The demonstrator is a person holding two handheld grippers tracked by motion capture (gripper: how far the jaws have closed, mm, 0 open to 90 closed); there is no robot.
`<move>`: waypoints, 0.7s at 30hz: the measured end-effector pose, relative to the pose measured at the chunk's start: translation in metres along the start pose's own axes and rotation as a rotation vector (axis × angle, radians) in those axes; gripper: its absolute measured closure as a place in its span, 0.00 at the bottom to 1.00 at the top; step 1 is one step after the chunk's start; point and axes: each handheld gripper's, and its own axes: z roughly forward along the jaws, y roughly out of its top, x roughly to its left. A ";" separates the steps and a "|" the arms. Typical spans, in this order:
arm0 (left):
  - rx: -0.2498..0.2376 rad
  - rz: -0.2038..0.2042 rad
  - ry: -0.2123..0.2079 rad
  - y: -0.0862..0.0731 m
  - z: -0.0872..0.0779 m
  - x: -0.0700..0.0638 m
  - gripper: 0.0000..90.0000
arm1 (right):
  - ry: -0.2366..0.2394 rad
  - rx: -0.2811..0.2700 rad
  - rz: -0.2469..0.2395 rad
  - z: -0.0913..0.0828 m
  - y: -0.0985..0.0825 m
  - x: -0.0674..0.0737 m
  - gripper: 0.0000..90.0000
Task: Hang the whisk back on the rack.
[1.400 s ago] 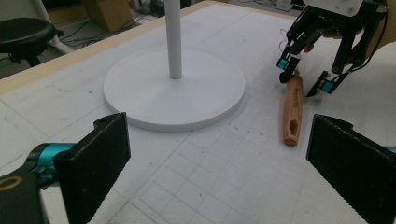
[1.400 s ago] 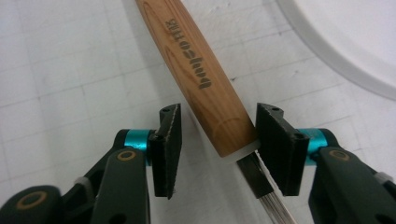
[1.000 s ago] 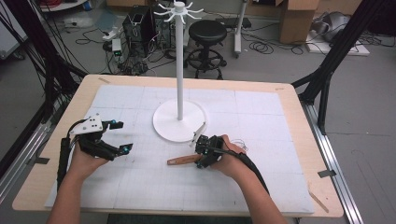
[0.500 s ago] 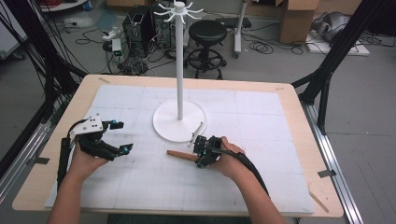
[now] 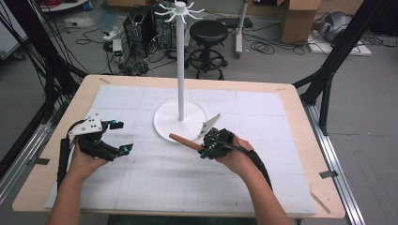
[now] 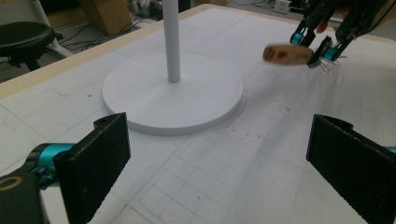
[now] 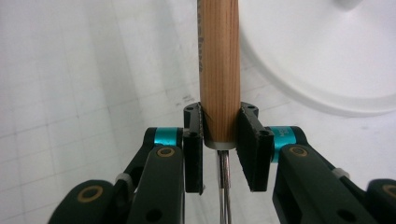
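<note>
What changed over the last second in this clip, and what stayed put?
The right gripper has just closed its jaws on the wooden handle of a utensil with metal wires and lifted it off the white gridded mat; a second ago it lay flat. The left gripper stayed open and in place, and the white hook stand did not move.

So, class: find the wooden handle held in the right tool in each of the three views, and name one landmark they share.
High view: the wooden handle lies centre, before the stand's base.
Left gripper view: wooden handle upper right, off the table.
Right gripper view: wooden handle top centre, clamped by the right tool.
Shared landmark: white round base.
</note>
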 end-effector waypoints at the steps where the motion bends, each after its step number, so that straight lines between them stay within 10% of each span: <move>1: -0.002 -0.001 0.002 0.000 0.000 0.000 0.08 | -0.005 -0.023 -0.001 -0.006 0.000 -0.001 0.81; 21: -0.020 0.011 0.004 0.004 -0.005 -0.002 0.08 | -0.007 -0.304 0.064 -0.075 -0.004 -0.023 0.82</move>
